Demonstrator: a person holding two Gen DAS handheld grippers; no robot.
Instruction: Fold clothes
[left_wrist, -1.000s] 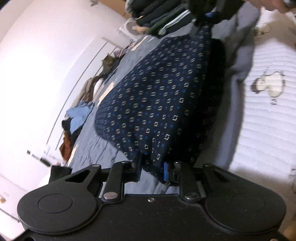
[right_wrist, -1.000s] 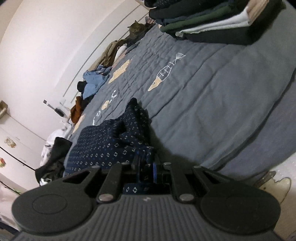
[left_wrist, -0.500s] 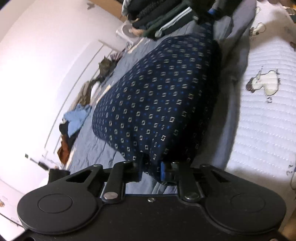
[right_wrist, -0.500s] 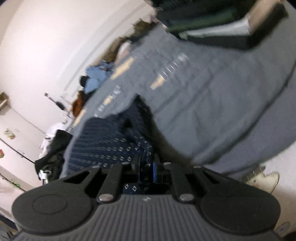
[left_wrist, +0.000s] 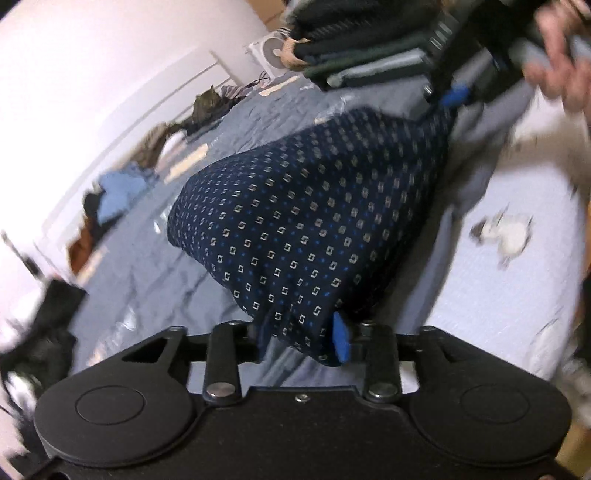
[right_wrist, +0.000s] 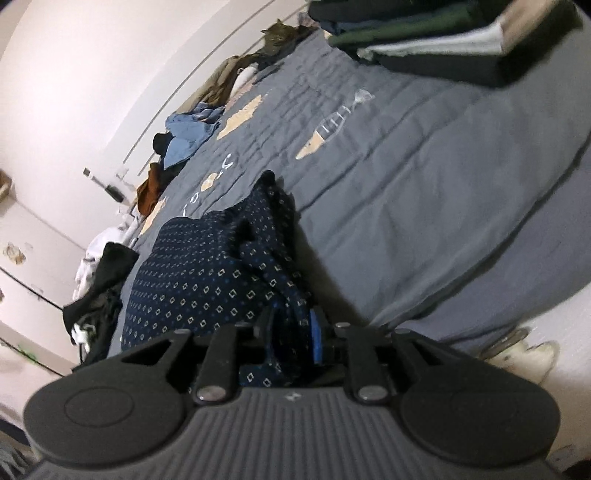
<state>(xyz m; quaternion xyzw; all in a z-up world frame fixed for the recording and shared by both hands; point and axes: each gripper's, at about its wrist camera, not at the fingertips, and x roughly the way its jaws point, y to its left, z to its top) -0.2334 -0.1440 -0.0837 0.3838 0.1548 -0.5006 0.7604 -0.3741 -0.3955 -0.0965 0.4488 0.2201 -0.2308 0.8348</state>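
A navy garment with a small square print is stretched above the grey bedspread between my two grippers. My left gripper is shut on its near corner. My right gripper shows at the far end of the cloth in the left wrist view, a hand on it. In the right wrist view the right gripper is shut on the bunched navy garment, which hangs down to the left over the bedspread.
A stack of folded dark clothes lies on the far part of the bed, also in the left wrist view. Loose clothes lie along the wall side. A white quilt with cartoon prints lies to the right.
The left wrist view has shifted and blurred; the stretched garment sits more to the centre. The right gripper and its hand have come into view at the top right.
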